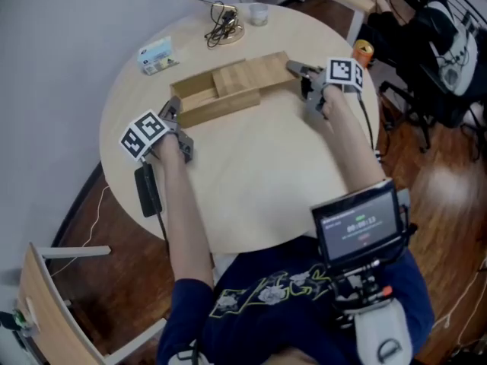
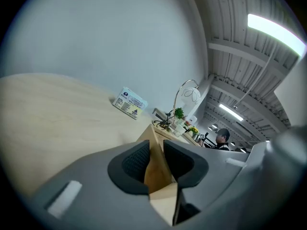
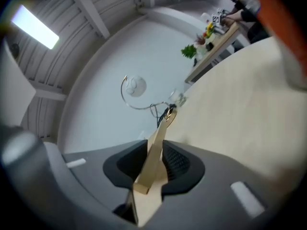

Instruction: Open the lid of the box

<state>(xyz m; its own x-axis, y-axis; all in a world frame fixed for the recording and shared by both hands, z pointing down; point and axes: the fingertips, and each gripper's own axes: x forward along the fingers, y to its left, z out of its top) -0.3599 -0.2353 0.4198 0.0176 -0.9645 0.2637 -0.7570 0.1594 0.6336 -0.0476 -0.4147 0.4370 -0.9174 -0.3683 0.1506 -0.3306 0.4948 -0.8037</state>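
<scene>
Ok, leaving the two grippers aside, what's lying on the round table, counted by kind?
Wooden box, with its lid: 1
Printed card: 1
Clear cup: 1
Round base with a black cable: 1
Black flat device at the table's left edge: 1
Total: 5
</scene>
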